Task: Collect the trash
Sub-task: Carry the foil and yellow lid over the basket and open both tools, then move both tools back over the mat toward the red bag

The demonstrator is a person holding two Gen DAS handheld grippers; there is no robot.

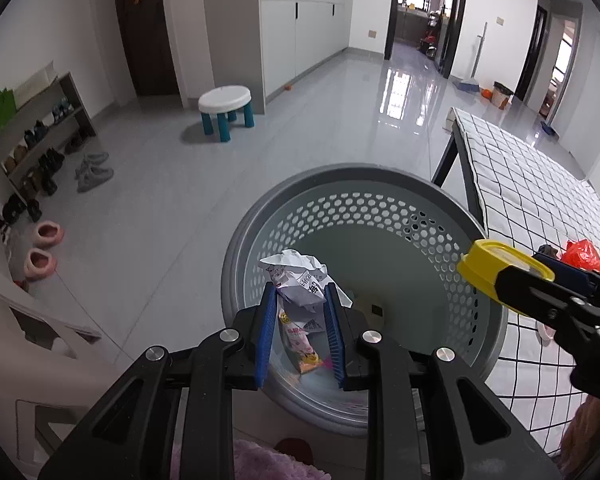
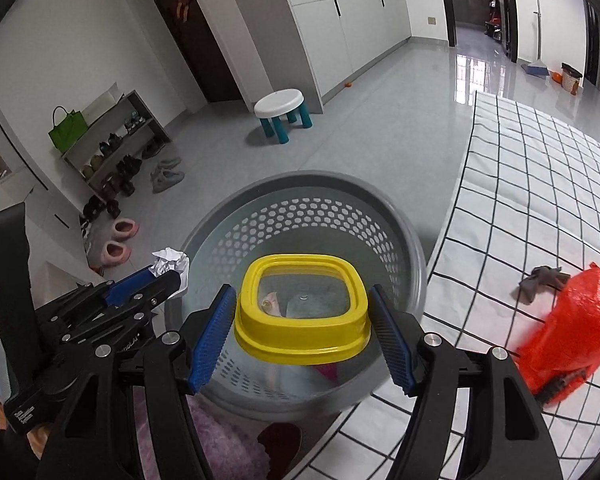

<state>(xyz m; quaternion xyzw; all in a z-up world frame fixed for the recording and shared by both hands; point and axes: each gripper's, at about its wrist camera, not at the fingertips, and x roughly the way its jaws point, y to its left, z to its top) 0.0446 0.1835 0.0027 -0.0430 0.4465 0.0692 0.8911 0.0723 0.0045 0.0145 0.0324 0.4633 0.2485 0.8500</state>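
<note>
Paper wad (image 1: 300,276): white, crumpled, printed; lower centre of the left view, above the bin.
Lid (image 2: 304,308): yellow rim, clear centre, rounded square, tilted; lower centre of the right view, over the bin.
Bin (image 1: 260,216): grey, round, perforated wall, upright on the floor; wrappers (image 1: 302,344) lie inside.
Red bag (image 2: 572,328): crumpled, on the checked bench, right edge.

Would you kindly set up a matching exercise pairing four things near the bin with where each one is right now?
1. crumpled white paper wrapper
2. yellow-rimmed clear plastic container
3. red plastic bag
4. pink fluffy slippers

A. on the checked tablecloth
B. held over the grey perforated bin by the right gripper
C. on the floor
D. clamped in the left gripper

Pairs: 1-D, 2-B, 3-A, 4-C
</note>
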